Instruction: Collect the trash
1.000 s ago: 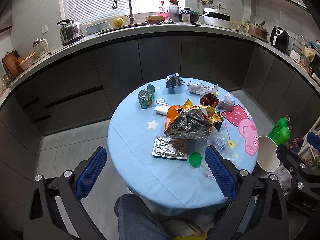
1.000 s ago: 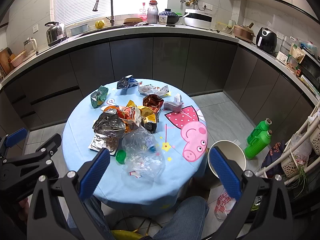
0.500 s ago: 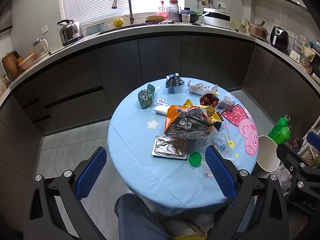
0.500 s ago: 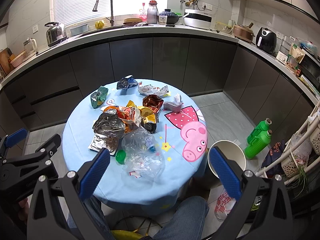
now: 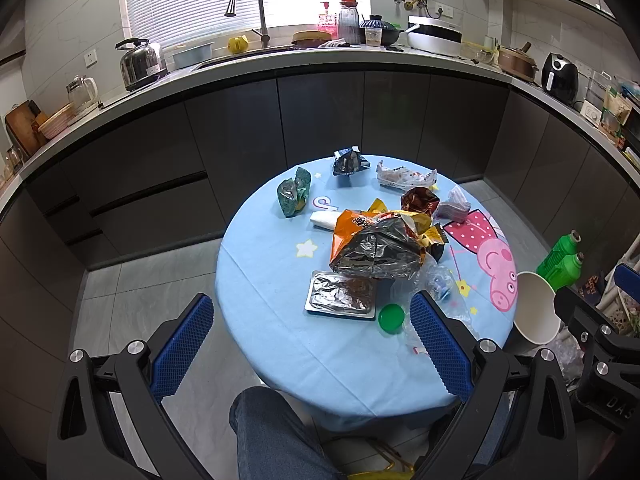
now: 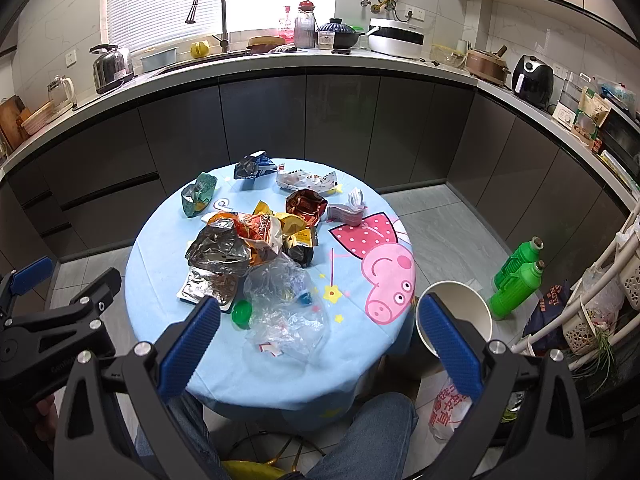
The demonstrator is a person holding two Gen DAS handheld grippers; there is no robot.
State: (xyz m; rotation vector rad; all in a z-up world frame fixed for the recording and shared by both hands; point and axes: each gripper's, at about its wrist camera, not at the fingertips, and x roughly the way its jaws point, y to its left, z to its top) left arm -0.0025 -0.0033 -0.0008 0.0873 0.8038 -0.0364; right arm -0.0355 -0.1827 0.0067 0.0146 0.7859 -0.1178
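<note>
Kitchen, dark cabinets, grey tile floor. Round desk (image 5: 272, 312) under light-blue cartoon cloth. Trash at desk centre: crumpled foil snack bag (image 5: 376, 254), flat foil tray (image 5: 342, 295), round green lid (image 5: 391, 317), clear crinkled plastic bag (image 6: 286, 304). White paper bin (image 6: 460, 312) on floor just beside desk. Left gripper (image 5: 312, 344) wide open, empty, above near edge. Right gripper (image 6: 320, 346) wide open, empty.

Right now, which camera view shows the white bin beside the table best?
The right wrist view: the white bin shows its open mouth. In the left wrist view the white bin sits near the edge, seen more from the side.
</note>
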